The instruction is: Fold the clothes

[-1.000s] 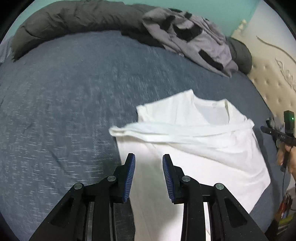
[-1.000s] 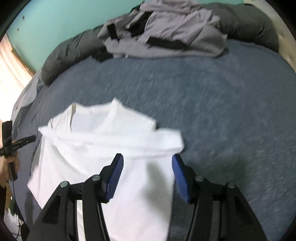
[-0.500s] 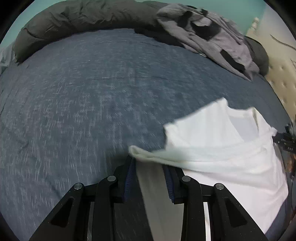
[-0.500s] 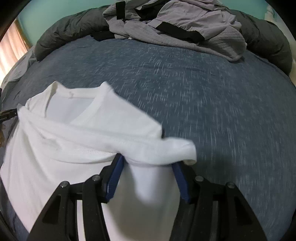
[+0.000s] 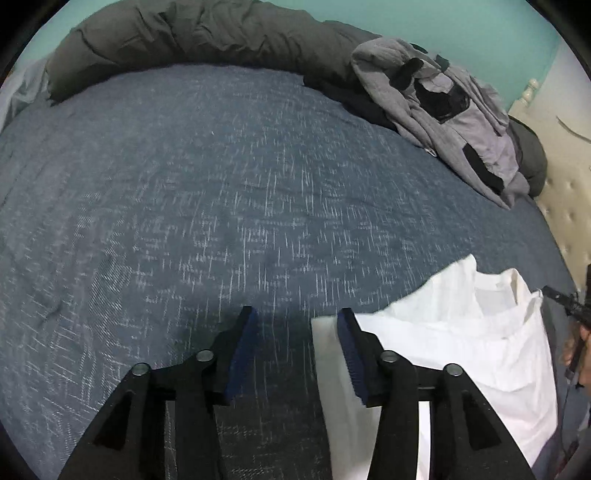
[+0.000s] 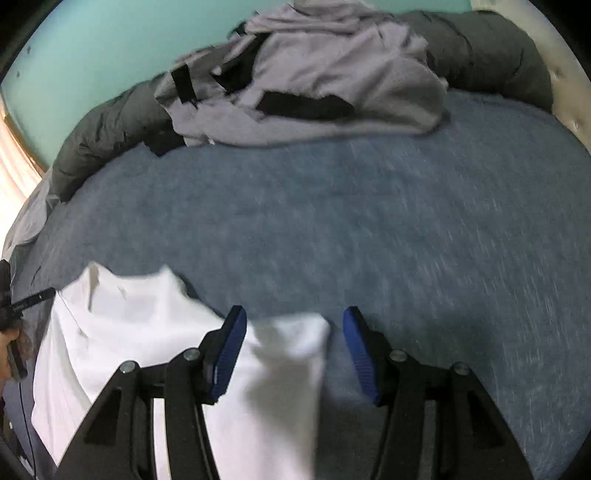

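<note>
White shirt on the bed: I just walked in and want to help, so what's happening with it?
A person is folding the white T-shirt on the blue bedspread, a gripper in each hand. The left gripper is opening beside the shirt's edge, gripping nothing. The right gripper stands open over the other edge. A grey garment pile waits near the dark duvet.

The left hand-held gripper (image 5: 295, 332) is pointing steeply downward, and its jaws are opening. The blue pads (image 5: 242, 356) are standing apart; the right-side pad is lying against a white cloth edge, but nothing is being pressed between the two. The right hand-held gripper (image 6: 293, 334) is pointing down at a like angle, its jaws standing about half spread, with white cloth lying loose in the gap and no pad pressing on it. A person's hand (image 5: 576, 349) is showing at the right edge of the left wrist view, gripping a dark handle.
</note>
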